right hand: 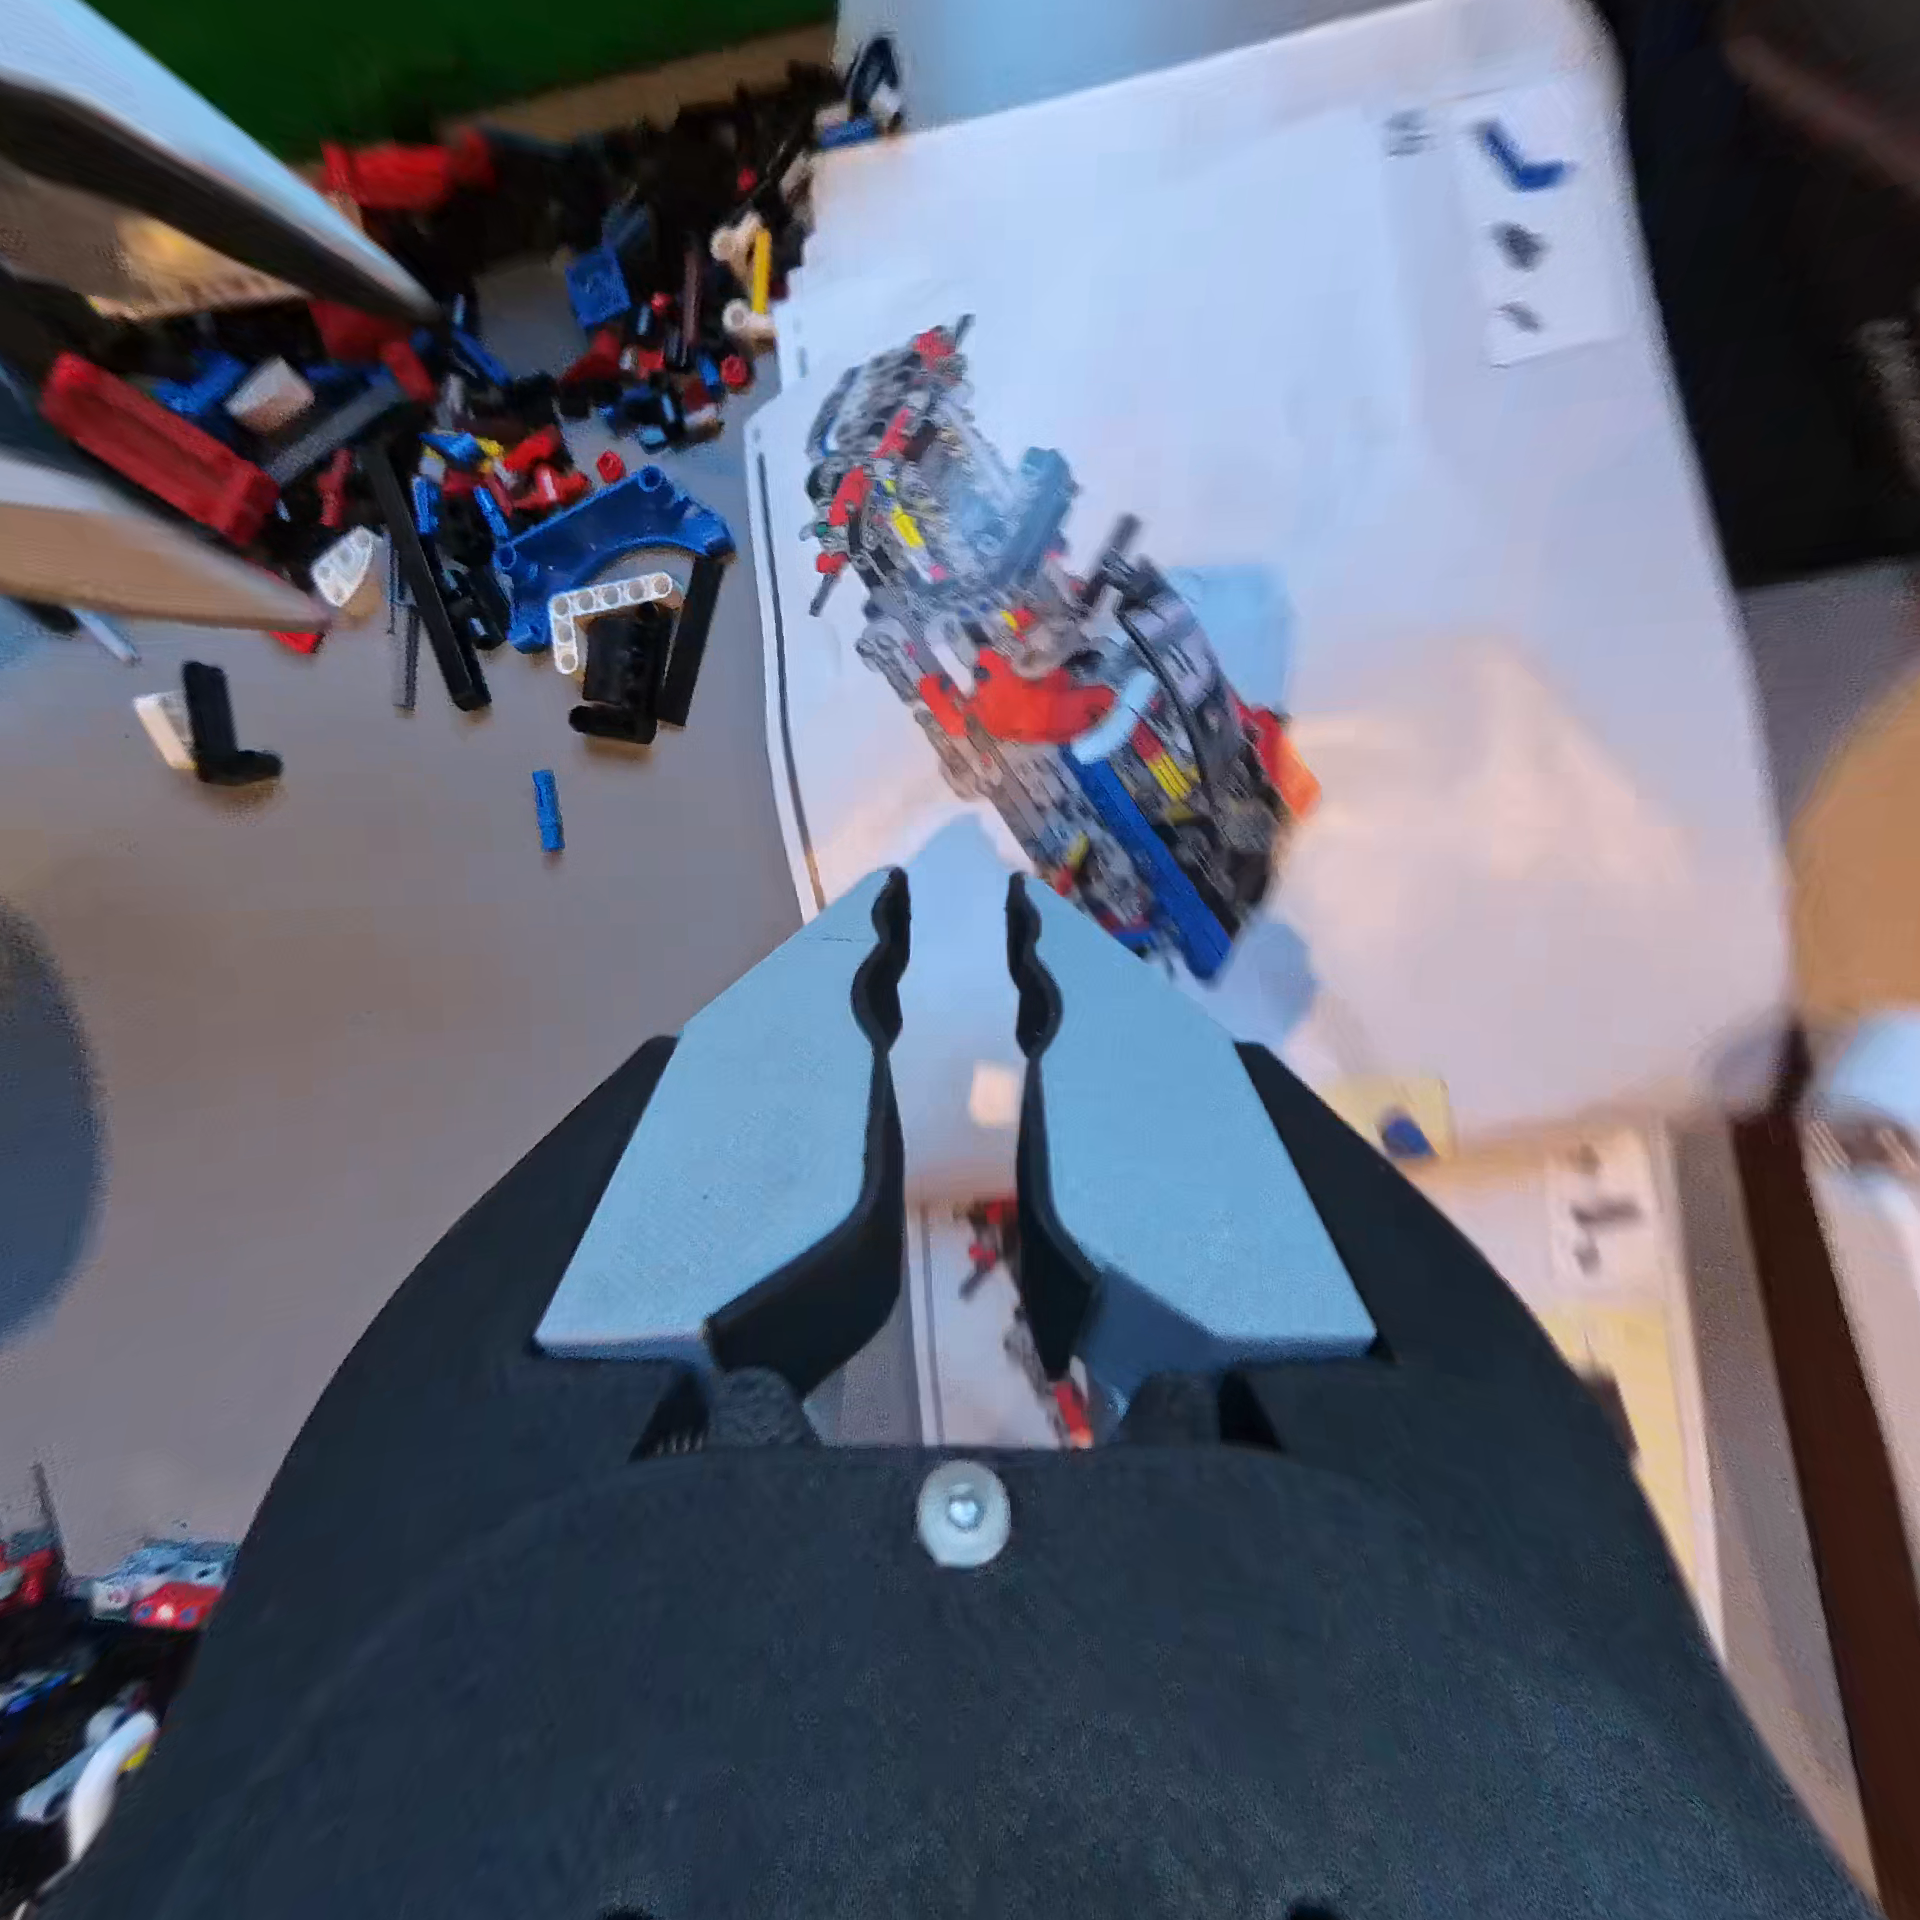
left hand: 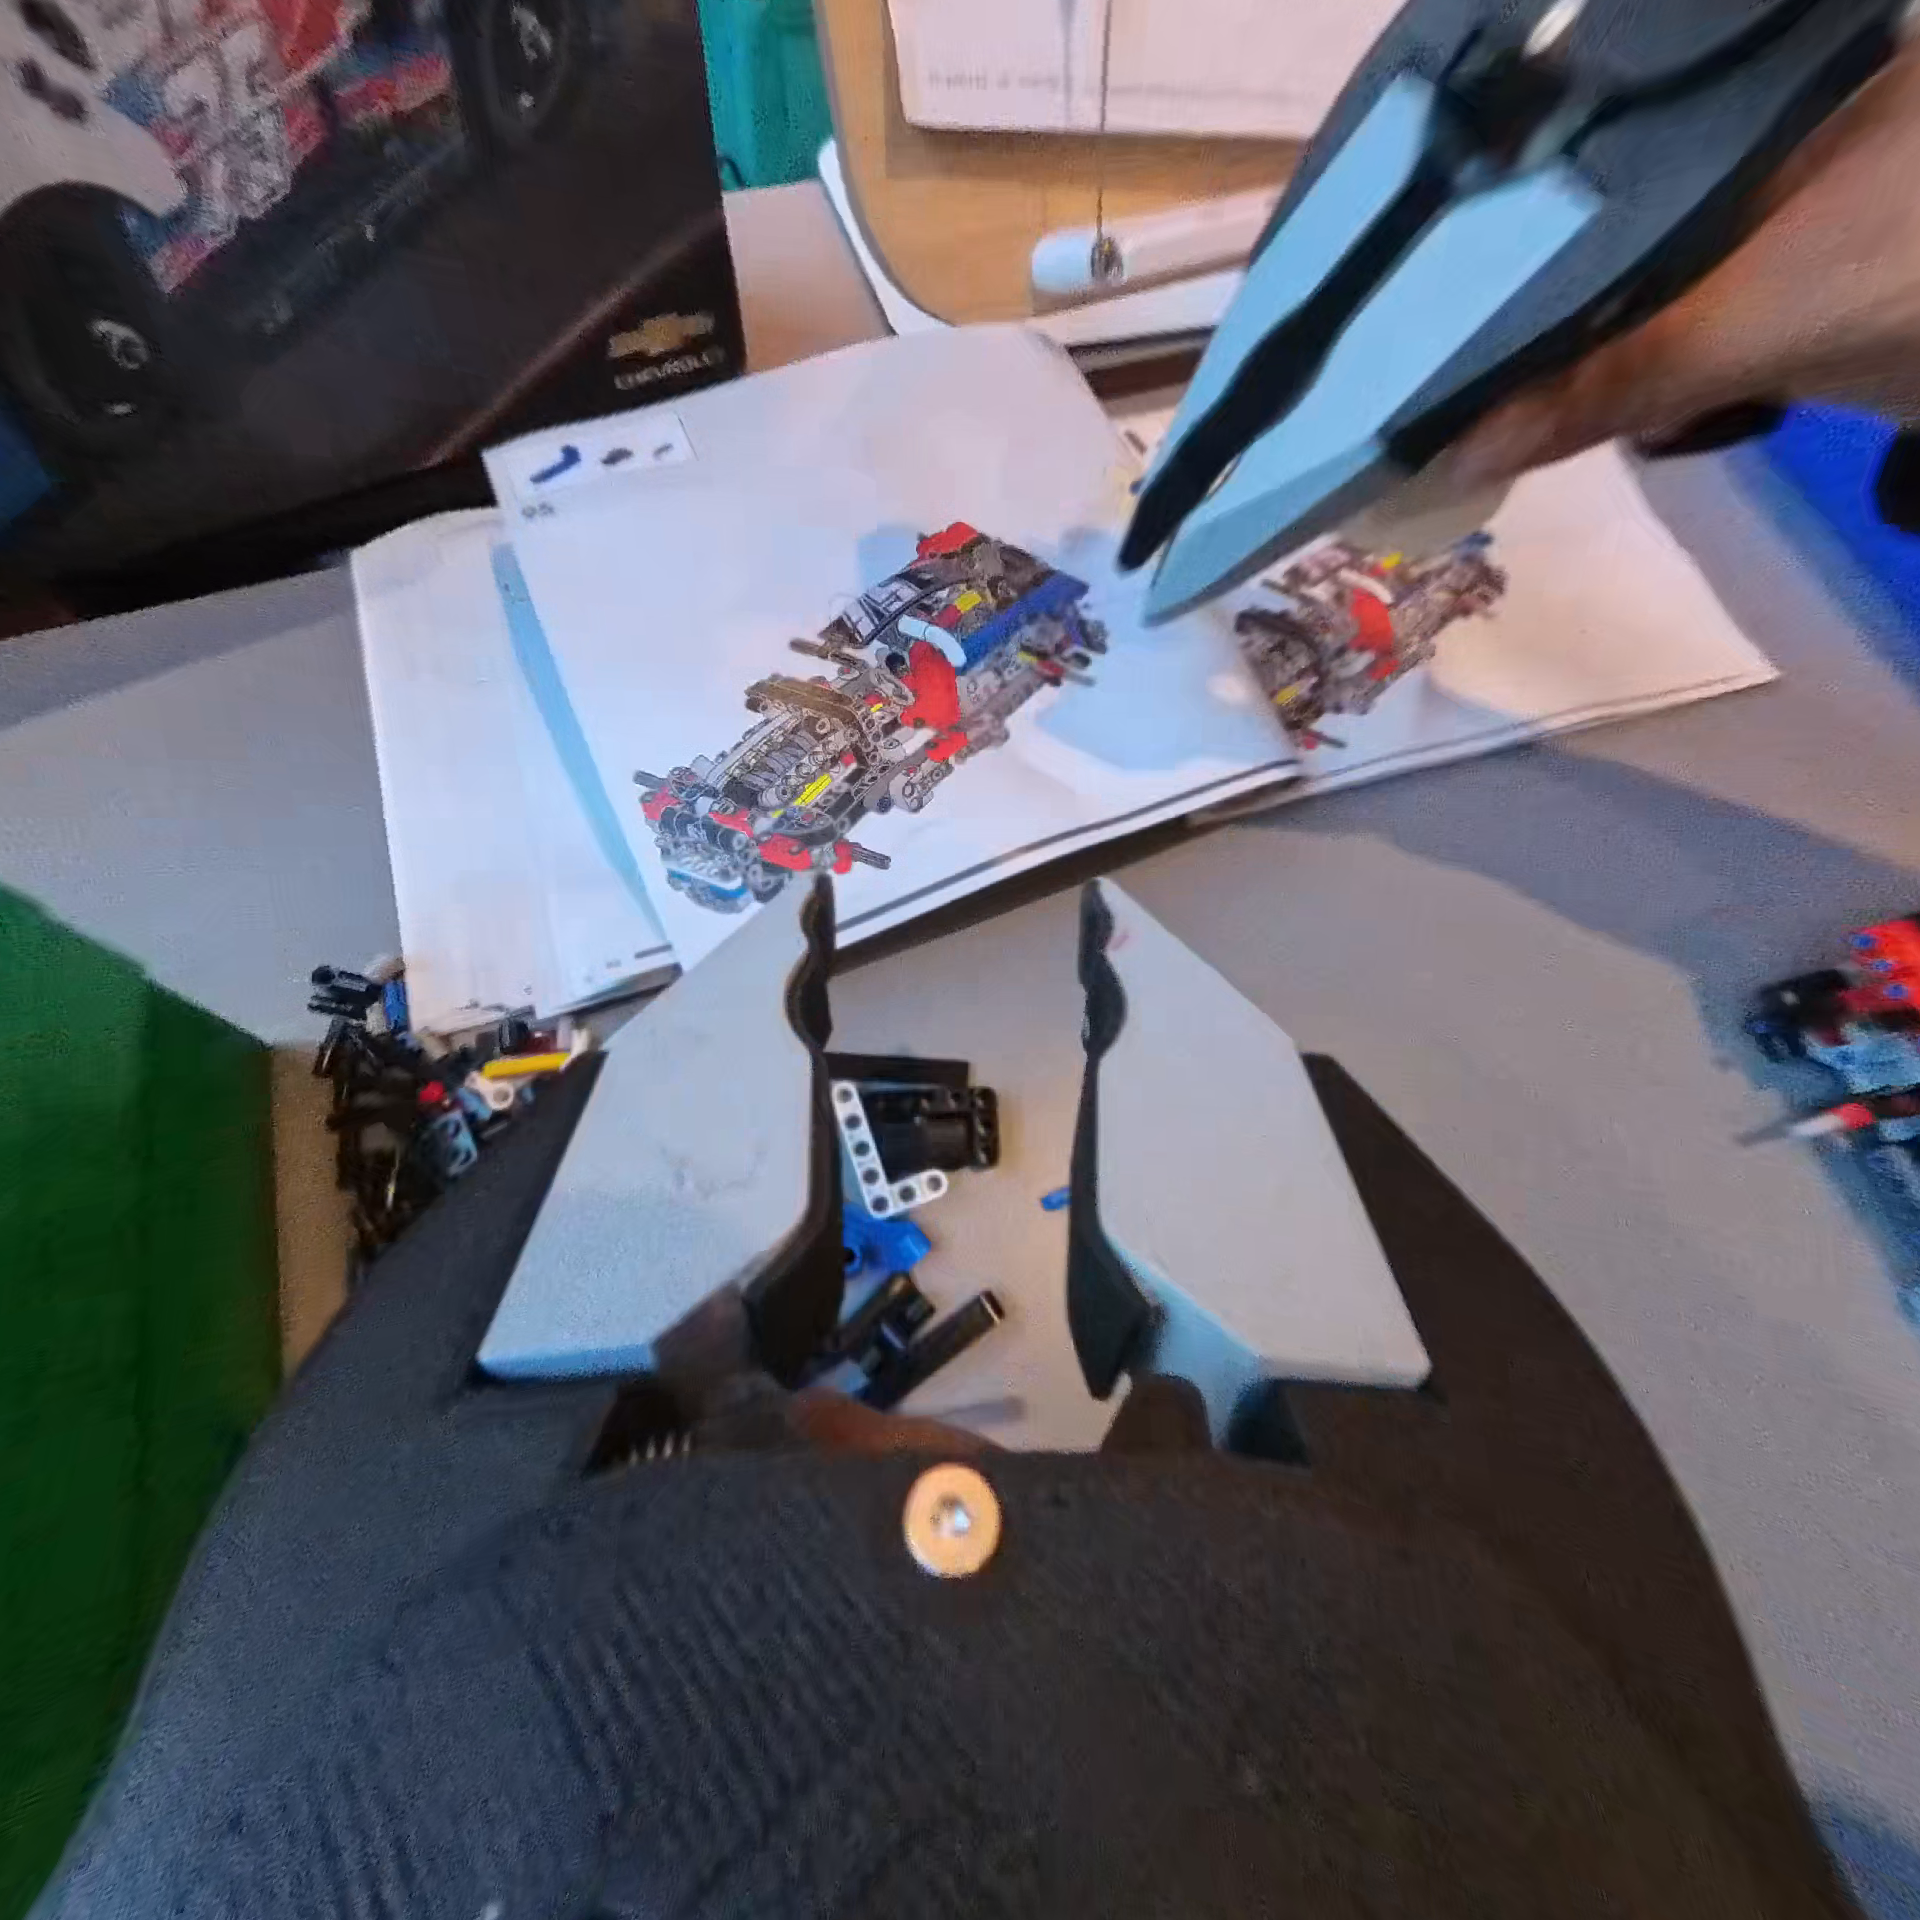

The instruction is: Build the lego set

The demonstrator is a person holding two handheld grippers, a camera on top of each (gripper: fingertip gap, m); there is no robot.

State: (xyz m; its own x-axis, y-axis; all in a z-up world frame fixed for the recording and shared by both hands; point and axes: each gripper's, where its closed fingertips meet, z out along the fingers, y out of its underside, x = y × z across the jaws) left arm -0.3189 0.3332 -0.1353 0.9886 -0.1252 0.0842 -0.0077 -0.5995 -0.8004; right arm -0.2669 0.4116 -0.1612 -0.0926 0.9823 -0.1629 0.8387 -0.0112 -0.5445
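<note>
1. Grey surface [left hand: 1455,1039] carries an open instruction booklet [left hand: 1039,436], its pages showing a coloured drawing of the car chassis being built.
2. The left tool [left hand: 951,904] hovers low over the near edge of the booklet, its fingers well apart and holding nothing.
3. Between and below those fingers lie loose lego pieces: a white L-shaped beam [left hand: 873,1153] against a black block [left hand: 935,1122], a blue piece [left hand: 883,1242] just nearer, and black pins [left hand: 935,1330].
4. The right tool [right hand: 956,904] points down at the booklet [right hand: 1299,364] near the printed chassis; its fingers stand a narrow gap apart with nothing between them. In the left wrist view this tool [left hand: 1153,582] comes in from the upper right, tips close over the page.
5. A larger heap of lego parts [right hand: 540,416] in red, blue and black lies on the surface [right hand: 364,987] left of the booklet in the right wrist view, including a big blue curved panel [right hand: 613,540] and a single blue pin [right hand: 548,810] apart from the rest.
6. A partly built red and black assembly [left hand: 1860,1018] sits at the right edge of the left wrist view, blurred.
7. The set's dark box [left hand: 364,208] stands behind the booklet.
</note>
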